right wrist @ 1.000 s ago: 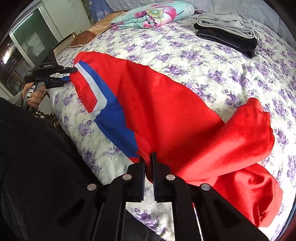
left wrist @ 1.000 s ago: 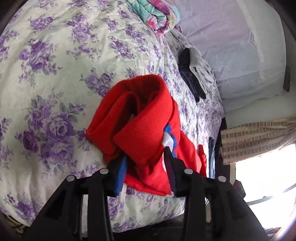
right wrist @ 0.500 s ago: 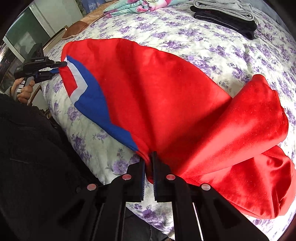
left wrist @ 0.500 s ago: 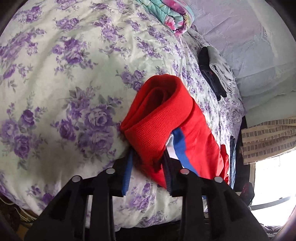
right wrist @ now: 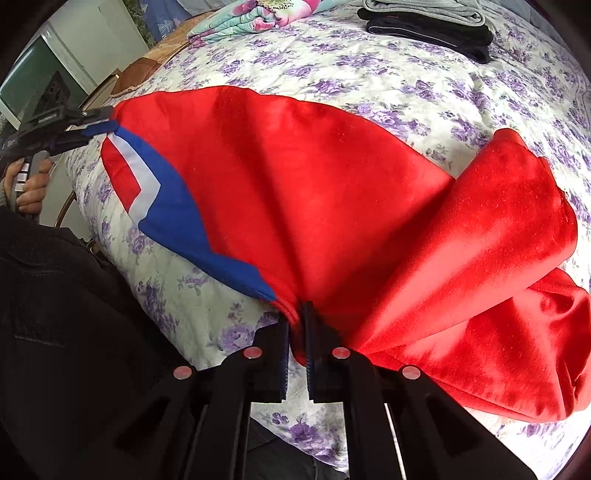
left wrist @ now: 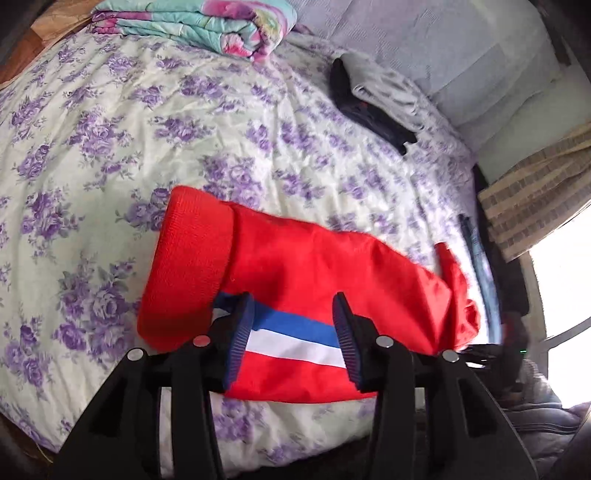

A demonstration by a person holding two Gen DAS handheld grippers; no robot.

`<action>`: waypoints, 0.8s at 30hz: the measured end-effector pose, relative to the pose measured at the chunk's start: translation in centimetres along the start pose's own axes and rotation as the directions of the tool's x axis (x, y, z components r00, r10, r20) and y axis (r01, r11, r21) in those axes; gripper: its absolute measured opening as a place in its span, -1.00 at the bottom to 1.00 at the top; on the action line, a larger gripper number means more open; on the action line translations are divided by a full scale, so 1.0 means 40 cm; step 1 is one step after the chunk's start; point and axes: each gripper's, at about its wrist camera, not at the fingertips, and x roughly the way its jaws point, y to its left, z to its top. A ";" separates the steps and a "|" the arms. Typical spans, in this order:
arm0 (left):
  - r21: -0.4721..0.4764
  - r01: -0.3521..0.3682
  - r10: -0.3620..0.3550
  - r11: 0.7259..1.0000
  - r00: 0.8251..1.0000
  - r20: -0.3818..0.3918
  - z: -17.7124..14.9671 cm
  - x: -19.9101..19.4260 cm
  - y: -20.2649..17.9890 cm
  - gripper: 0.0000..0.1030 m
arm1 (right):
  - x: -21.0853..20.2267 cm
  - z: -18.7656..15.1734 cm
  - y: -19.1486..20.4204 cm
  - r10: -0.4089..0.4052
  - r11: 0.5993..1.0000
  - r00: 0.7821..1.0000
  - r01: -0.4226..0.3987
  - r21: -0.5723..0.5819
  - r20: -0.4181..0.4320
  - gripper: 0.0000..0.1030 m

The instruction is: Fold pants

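In the left view, your left tongs (left wrist: 293, 332) sit at the bottom middle. Their jaws stand wide apart, so they are let go and squeeze nothing. The blue and white stripe (left wrist: 295, 345) of the pants (left wrist: 314, 266) lies between them. The pants lie across the lower middle of the picture, on the flowery bed (left wrist: 110, 129). The thick ribbed end (left wrist: 188, 266) on the left looks bumpy and knitted. The rest looks smooth and thin. At the top, well away from the pants, are a folded blanket (left wrist: 192, 22) and a small pile of folded clothes (left wrist: 373, 99).

In the right view, your right tongs (right wrist: 295, 321) are at the bottom middle. Their jaws are pinched nearly together on the red edge of the pants (right wrist: 314, 184). The cloth fans out from that pinch in soft creases. It fills the middle of the picture, and one leg is doubled over at the right. Your left tongs (right wrist: 107, 123) show at the upper left, right at the striped corner (right wrist: 147, 184).

I think these pants are light, soft and floppy. They look a little fuzzy, like fleece, so they should not slip much. They will sag and bunch wherever nothing holds them. The best places to hold are probably the edges and corners. The thick ribbed end should give a firm bite.
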 end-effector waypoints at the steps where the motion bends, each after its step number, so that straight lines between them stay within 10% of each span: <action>1: -0.004 -0.021 0.021 1.000 1.000 -0.010 0.000 0.030 0.016 -0.29 | 0.000 0.000 -0.002 0.003 1.000 1.000 -0.003 0.001 -0.001 -0.86; 4: -0.129 0.000 -0.002 0.992 1.000 -0.019 0.009 0.062 0.092 -0.96 | -0.004 -0.005 -0.009 0.022 0.999 1.000 -0.022 0.027 -0.006 -0.82; 8: -0.293 0.121 -0.128 0.948 0.992 -0.005 -0.004 0.027 0.140 -0.97 | -0.057 0.008 -0.023 0.099 0.989 0.995 -0.101 0.109 0.022 -0.56; 12: -0.187 0.114 -0.109 0.976 0.993 0.038 -0.018 -0.038 0.062 -0.23 | -0.173 0.062 -0.062 0.120 0.966 0.969 -0.164 0.201 0.215 -0.09; 16: -0.134 0.032 -0.030 0.990 0.999 0.020 -0.032 -0.024 0.029 0.09 | -0.174 0.156 -0.163 -0.209 0.896 0.950 0.091 0.434 0.234 0.13; 19: -0.161 -0.003 0.007 0.987 1.000 0.020 -0.040 -0.005 0.031 0.10 | -0.116 0.214 -0.220 -0.428 0.795 0.894 0.303 0.525 0.133 0.13; 24: -0.118 -0.068 0.072 0.991 0.997 0.024 -0.047 0.011 -0.003 0.35 | 0.001 0.242 -0.211 -0.553 0.766 0.833 0.510 0.392 -0.004 0.13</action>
